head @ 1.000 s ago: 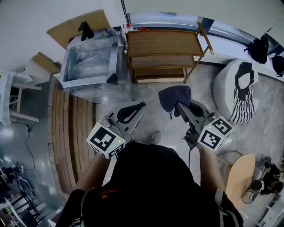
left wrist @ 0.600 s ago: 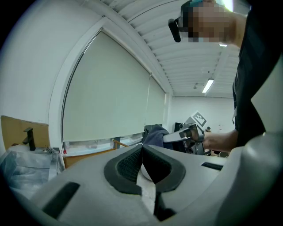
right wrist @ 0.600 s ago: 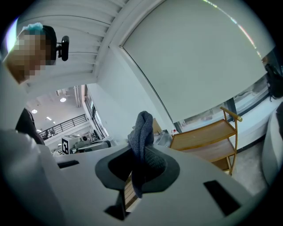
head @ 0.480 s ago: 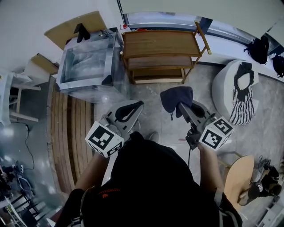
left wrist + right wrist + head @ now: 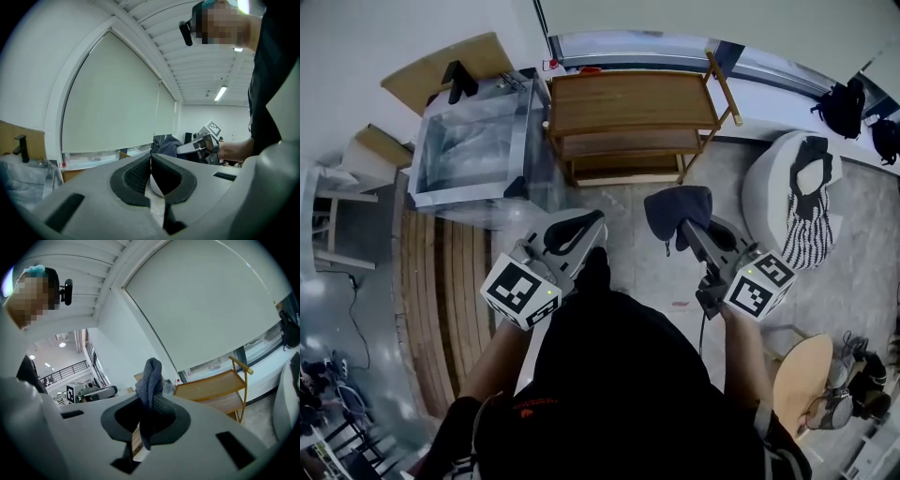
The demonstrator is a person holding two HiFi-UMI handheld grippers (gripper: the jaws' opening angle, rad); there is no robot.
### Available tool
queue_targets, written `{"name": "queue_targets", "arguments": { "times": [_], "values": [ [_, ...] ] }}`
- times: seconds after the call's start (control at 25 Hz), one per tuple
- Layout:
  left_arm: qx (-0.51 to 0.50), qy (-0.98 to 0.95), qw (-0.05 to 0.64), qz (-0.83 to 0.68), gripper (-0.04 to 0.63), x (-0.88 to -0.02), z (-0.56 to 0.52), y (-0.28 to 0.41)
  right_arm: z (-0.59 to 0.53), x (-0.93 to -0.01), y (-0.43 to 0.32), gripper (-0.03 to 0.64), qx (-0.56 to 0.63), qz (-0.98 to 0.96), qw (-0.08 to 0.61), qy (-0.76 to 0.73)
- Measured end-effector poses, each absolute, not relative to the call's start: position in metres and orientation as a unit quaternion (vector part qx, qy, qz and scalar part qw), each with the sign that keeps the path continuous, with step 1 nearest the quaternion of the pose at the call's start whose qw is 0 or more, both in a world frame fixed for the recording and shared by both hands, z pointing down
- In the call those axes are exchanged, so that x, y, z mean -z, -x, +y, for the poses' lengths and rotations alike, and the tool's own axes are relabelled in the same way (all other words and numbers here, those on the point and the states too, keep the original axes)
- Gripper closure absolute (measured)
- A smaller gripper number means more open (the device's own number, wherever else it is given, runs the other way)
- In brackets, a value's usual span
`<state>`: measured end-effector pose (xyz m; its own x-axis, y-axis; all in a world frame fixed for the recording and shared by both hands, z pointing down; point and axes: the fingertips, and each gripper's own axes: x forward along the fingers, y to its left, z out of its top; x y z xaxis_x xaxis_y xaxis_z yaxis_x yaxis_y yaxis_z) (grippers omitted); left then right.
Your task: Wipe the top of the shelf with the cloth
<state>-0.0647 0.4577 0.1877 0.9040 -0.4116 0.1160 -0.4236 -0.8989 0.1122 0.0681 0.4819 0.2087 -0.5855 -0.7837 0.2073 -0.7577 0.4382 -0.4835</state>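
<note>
A three-tier wooden shelf [image 5: 633, 101] stands against the window wall, its top board bare; the right gripper view shows the shelf [image 5: 211, 383] at the right. My right gripper [image 5: 682, 225] is shut on a dark blue-grey cloth [image 5: 673, 208], which bunches above the jaws and hangs down between them; the cloth [image 5: 151, 380] is plain in the right gripper view too. That gripper is held in the air short of the shelf's front. My left gripper [image 5: 598, 221] is shut with nothing in it, level with the right one and to its left.
A clear plastic box [image 5: 473, 141] wrapped in film stands left of the shelf. A white pouffe [image 5: 792, 197] with a striped cloth sits at the right, a round wooden stool [image 5: 802, 370] near my right side. Wooden slats [image 5: 450, 281] run along the floor at left.
The shelf and box have slid left and slightly down in the head view as I shift. Both grippers keep their pose, the cloth still clamped in the right one.
</note>
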Motion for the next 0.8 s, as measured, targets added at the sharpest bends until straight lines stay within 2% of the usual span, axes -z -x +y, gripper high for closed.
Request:
{"name": "queue_targets", "arguments": {
  "times": [0.28, 0.8],
  "values": [
    [-0.041, -0.973, 0.076, -0.213, 0.574, -0.201, 0.400, 0.059, 0.428, -0.224, -0.072, 0.591, 0.283, 0.845, 0.011, 0.454],
    [-0.055, -0.968, 0.094, -0.227, 0.575, -0.210, 0.247, 0.069, 0.262, -0.243, -0.050, 0.591, 0.316, 0.841, -0.010, 0.440]
  ]
}}
